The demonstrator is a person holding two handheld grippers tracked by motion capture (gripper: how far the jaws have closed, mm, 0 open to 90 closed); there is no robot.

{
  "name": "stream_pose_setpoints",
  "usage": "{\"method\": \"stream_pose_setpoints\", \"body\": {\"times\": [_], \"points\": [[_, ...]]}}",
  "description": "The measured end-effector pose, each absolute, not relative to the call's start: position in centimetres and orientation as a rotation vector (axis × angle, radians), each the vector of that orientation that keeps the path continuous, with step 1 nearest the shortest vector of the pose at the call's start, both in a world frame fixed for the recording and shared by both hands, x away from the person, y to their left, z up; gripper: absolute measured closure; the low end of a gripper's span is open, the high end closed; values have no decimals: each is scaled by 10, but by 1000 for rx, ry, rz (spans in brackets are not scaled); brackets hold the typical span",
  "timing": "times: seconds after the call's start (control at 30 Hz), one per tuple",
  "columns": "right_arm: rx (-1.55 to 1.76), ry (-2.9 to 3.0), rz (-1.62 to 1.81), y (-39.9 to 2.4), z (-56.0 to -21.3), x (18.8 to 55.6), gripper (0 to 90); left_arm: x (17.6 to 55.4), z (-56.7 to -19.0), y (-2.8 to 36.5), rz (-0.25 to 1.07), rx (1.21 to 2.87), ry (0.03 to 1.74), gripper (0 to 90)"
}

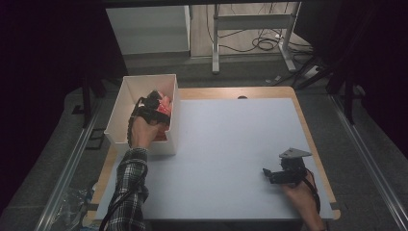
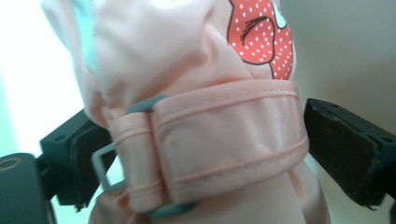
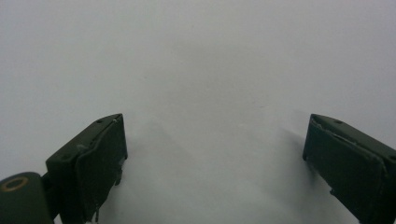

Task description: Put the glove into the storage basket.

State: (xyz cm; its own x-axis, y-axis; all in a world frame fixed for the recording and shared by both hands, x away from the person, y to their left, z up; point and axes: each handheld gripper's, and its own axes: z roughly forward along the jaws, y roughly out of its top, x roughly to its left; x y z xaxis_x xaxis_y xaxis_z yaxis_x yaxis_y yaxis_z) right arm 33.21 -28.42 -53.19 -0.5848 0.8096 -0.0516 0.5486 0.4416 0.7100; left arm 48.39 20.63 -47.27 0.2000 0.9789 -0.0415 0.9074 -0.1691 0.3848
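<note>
High view: the left gripper (image 1: 155, 107) is lowered inside a white open-topped box (image 1: 118, 103) that stands at the far-left corner of the table (image 1: 231, 139), partly over the wooden edge. The left hand (image 1: 143, 132) grips it from the near side, with a plaid sleeve (image 1: 127, 185) running back to the bottom edge. Pink and red fabric shows in the box just beyond the gripper.

Left gripper view: a folded pink umbrella (image 2: 201, 116) stands between the two black jaws. Its fabric is gathered under a pink closing strap (image 2: 224, 140) that runs through a grey buckle (image 2: 105, 165). A red panel with white dots (image 2: 261, 37) is printed higher up. The jaws are spread wide. The right-hand jaw stands clear of the strap with a visible gap; the left-hand jaw is just beside the fabric at the buckle, and contact there cannot be confirmed. No pinch on the umbrella is evident. The box wall shows pale behind.

Right gripper view: both black jaws stand wide apart over the bare grey table surface, with nothing between them.

High view, right side: the right gripper (image 1: 272, 174) rests low at the near-right part of the table, held by the right hand (image 1: 303, 197), its grey three-cornered plate (image 1: 294, 154) on top. It is well apart from the box.
</note>
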Motion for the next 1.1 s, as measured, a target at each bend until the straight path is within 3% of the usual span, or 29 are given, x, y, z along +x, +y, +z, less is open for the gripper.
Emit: {"method": "stream_pose_setpoints", "body": {"times": [1.1], "points": [[1151, 2312, 930, -284, -532, 332, 65, 445, -434, 215, 474, 2056, 1573, 29]]}}
